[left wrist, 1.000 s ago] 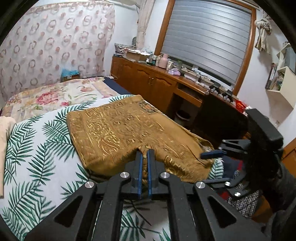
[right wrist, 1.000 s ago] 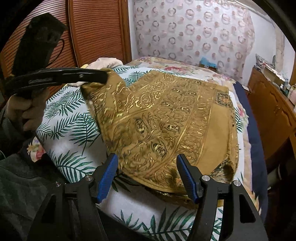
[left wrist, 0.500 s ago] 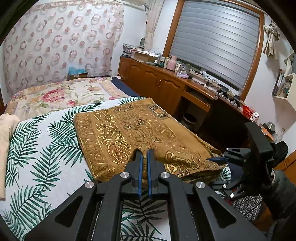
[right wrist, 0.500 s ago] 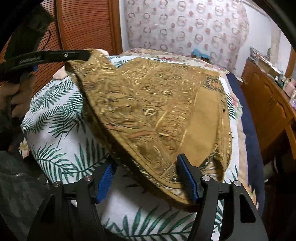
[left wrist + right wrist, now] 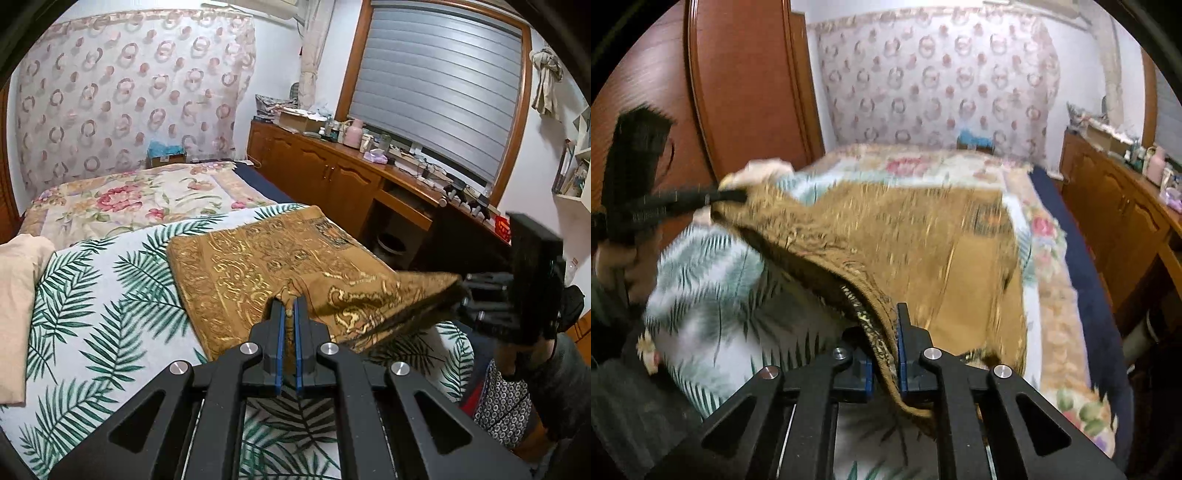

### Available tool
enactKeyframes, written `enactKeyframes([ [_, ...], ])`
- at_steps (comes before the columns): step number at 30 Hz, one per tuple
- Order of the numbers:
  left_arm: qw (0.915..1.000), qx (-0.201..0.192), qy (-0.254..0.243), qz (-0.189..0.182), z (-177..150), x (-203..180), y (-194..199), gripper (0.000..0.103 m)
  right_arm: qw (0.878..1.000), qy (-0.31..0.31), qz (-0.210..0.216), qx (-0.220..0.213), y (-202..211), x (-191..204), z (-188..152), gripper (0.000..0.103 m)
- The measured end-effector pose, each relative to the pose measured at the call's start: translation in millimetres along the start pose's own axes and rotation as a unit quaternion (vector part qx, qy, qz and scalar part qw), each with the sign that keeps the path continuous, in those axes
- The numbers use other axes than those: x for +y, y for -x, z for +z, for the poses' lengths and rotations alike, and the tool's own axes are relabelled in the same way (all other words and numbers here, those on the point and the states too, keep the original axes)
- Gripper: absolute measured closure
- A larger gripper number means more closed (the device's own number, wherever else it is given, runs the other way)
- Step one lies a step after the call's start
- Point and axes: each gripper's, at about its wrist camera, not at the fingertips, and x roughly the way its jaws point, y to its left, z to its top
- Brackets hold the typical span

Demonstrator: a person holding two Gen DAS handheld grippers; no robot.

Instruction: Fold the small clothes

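Observation:
A small golden-brown patterned garment (image 5: pixel 266 266) lies on the palm-leaf bedspread (image 5: pixel 92 306), its near edge lifted. My left gripper (image 5: pixel 289 314) is shut on the near edge of the garment. In the left wrist view my right gripper (image 5: pixel 461 291) holds the garment's right corner off the bed. In the right wrist view the right gripper (image 5: pixel 884 332) is shut on the garment (image 5: pixel 923 229) hem, and the left gripper (image 5: pixel 738 195) grips the other corner at the far left. The cloth hangs taut between them.
A cream cloth (image 5: pixel 18 288) lies at the bed's left. A floral quilt (image 5: pixel 140 195) covers the far bed. A wooden cabinet (image 5: pixel 332 177) with clutter runs along the right, under a shuttered window. A wooden wardrobe (image 5: pixel 738 92) stands left of the bed.
My right gripper has closed on the garment's hem, where before it was open around it. Both grippers have lifted the near edge up off the bed.

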Motion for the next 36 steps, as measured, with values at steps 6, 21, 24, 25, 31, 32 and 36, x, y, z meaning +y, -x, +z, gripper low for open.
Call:
enactKeyframes([
  [6, 0.9999, -0.002, 0.008, 0.012, 14.0, 22.1, -8.5, 0.098, 0.999, 0.014, -0.007, -0.040, -19.7, -2.4, 43.0, 0.095],
  [21, 0.9984, 0.030, 0.016, 0.046, 50.7, 79.7, -64.8, 0.098, 0.999, 0.046, 0.004, -0.027, -128.0, -24.6, 102.2, 0.095],
  [24, 0.9979, 0.042, 0.016, 0.047, 54.1, 86.3, -79.0, 0.098, 0.999, 0.039, 0.007, -0.013, -151.4, -37.4, 110.6, 0.095],
  [25, 0.9976, 0.047, 0.016, 0.048, 54.4, 88.8, -84.7, 0.098, 0.999, 0.038, 0.007, -0.007, -158.9, -41.4, 111.1, 0.095],
  [31, 0.9957, 0.072, 0.007, 0.057, 50.6, 90.9, -99.2, 0.097, 0.999, 0.029, 0.014, 0.021, -188.8, -50.1, 119.1, 0.095],
  [32, 0.9955, 0.075, 0.004, 0.058, 50.4, 90.7, -99.8, 0.096, 0.999, 0.028, 0.014, 0.025, -192.2, -51.1, 120.7, 0.095],
  [36, 0.9957, 0.079, -0.001, 0.048, 49.9, 89.6, -99.3, 0.072, 0.999, 0.027, 0.014, 0.029, -195.3, -52.3, 130.2, 0.095],
])
